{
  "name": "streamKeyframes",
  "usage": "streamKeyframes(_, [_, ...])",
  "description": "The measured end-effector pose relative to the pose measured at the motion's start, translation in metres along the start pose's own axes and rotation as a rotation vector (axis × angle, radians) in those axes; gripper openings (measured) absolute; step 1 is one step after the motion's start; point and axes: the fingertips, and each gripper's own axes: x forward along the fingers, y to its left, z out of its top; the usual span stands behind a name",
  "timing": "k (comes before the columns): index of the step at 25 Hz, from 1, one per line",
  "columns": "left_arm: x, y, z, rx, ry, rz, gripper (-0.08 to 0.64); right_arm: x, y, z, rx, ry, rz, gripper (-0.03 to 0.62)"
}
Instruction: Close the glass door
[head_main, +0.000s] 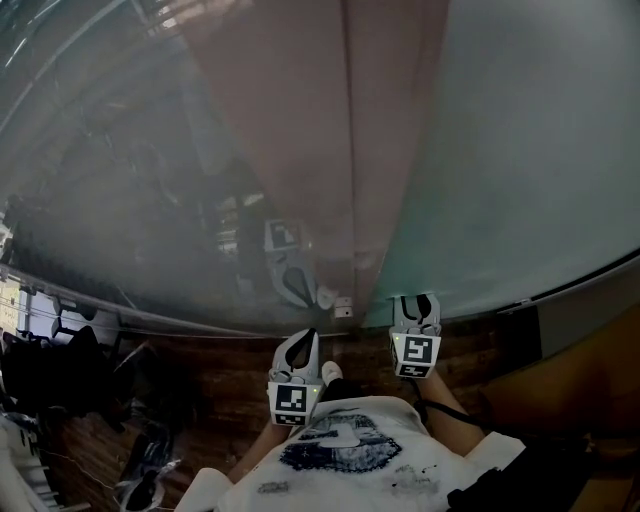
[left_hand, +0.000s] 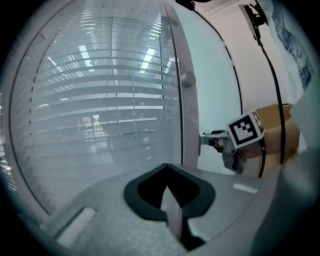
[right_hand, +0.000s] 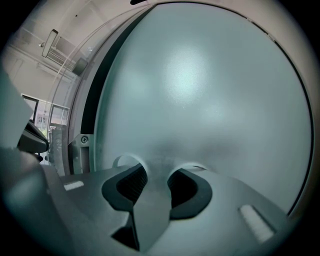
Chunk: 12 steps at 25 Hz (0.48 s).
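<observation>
The right hand-held gripper (right_hand: 155, 172), released and empty, faces the glass door (right_hand: 200, 90) at 12 o'clock. It could slip on smooth glass. The left hand-held gripper (left_hand: 170, 192) is clenched, empty.

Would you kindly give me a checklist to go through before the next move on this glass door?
1. Right tongs open, nothing between them: ok.
2. Right tongs touching the frosted glass: cannot tell.
3. Left tongs shut and empty: ok.
4. Door fully shut against the door frame: cannot tell.
</observation>
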Motion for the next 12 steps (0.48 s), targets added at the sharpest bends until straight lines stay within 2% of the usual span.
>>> streamKeyframes(7, [-0.018, -0.013, -0.002, 0.015, -0.002, 0.039, 0.002, 0.004, -0.001, -0.008, -0.001, 0.002, -0.002, 0.130])
streamKeyframes(12, [-0.042, -0.025, -0.004, 0.019, 0.003, 0.086, 0.002, 0.007, 0.000, 0.000, 0.002, -0.005, 0.008, 0.130])
